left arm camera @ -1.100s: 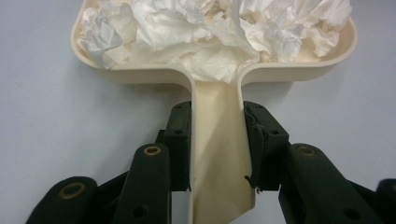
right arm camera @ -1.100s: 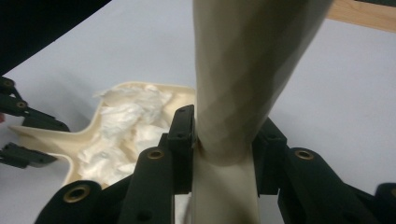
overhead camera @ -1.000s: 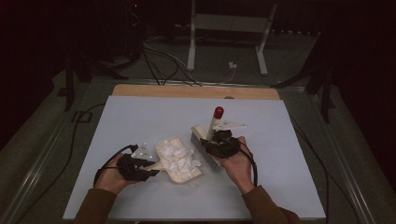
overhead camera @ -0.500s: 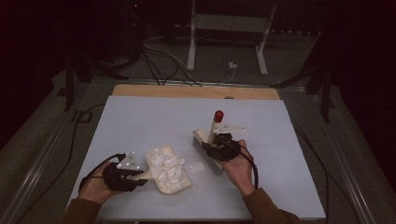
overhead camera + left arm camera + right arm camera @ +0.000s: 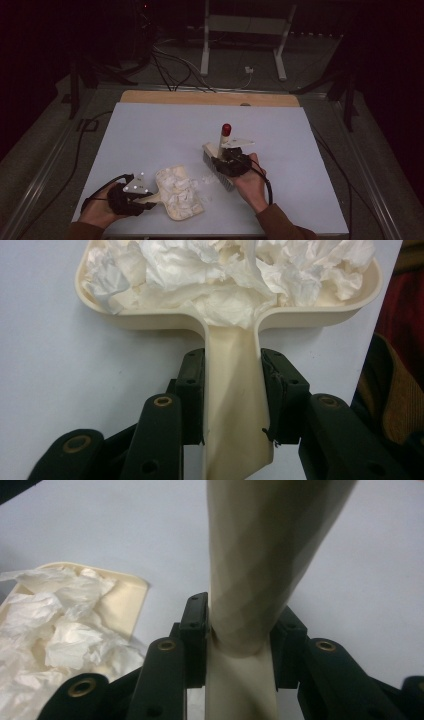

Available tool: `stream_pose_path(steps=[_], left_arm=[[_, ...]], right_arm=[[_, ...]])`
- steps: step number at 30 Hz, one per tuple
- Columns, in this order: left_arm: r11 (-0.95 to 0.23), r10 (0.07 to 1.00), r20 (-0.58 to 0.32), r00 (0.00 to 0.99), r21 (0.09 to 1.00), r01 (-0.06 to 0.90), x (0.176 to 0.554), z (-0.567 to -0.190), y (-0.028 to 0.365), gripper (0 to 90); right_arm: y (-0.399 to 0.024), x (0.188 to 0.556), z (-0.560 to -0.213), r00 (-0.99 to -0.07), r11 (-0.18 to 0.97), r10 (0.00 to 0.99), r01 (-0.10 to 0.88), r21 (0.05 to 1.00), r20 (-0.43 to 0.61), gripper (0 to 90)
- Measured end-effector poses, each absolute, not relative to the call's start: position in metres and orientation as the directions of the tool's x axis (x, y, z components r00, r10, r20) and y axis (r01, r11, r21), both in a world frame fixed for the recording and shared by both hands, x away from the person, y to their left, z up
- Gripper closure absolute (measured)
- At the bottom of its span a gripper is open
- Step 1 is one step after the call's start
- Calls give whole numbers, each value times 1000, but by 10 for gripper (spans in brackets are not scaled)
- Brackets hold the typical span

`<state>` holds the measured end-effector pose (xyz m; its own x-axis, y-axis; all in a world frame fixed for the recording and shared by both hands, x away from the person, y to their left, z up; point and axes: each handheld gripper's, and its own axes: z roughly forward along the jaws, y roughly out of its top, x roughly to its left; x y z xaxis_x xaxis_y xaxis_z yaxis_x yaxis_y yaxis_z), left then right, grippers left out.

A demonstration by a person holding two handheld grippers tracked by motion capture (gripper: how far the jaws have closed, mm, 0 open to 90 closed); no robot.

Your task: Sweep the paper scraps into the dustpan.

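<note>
My left claw (image 5: 150, 197) grips the handle of a heaped dustpan (image 5: 180, 195) near the table's (image 5: 150, 130) front edge; tilting spills its crumpled paper (image 5: 235, 275). My right claw (image 5: 220, 157), beside the dustpan, clamps the brush (image 5: 220, 150).

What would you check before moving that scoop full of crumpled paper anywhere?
1. Left gripper clamped on the dustpan handle: ok.
2. Crumpled tissue heaped inside the pan: ok, though piled high.
3. Stray tissue scraps left on the table: not ok.
4. Right gripper gripping the brush handle: ok.
5. Pan held level: cannot tell.
</note>
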<state>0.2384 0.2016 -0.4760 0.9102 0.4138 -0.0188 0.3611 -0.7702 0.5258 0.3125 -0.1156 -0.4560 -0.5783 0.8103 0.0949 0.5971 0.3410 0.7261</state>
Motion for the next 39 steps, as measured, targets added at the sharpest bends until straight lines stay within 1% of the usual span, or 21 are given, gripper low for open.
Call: stream_pose_path(steps=[6,12,19,22,33,37,39], left_arm=[[-780,405,-9,914,517,351,242,-476,187,664],[-777,410,-9,912,520,355,248,-479,176,664],[-773,412,-14,911,523,358,252,-480,170,663],[-774,411,-12,911,523,356,253,-479,170,663],[-770,425,-11,905,522,367,255,-481,171,663],[-771,426,-7,905,521,367,257,-480,169,663],[-771,426,-6,905,521,366,258,-480,169,663]], right_arm=[[-105,304,-458,-604,367,793,580,727,82,665],[-91,295,-458,-627,374,774,572,730,94,665],[-84,292,-455,-643,364,757,566,740,119,665],[-88,294,-450,-638,367,764,557,745,100,665],[-111,302,-439,-582,308,806,569,763,108,665],[-116,304,-437,-560,309,825,558,770,74,665],[-119,306,-438,-551,299,831,563,770,80,665]])
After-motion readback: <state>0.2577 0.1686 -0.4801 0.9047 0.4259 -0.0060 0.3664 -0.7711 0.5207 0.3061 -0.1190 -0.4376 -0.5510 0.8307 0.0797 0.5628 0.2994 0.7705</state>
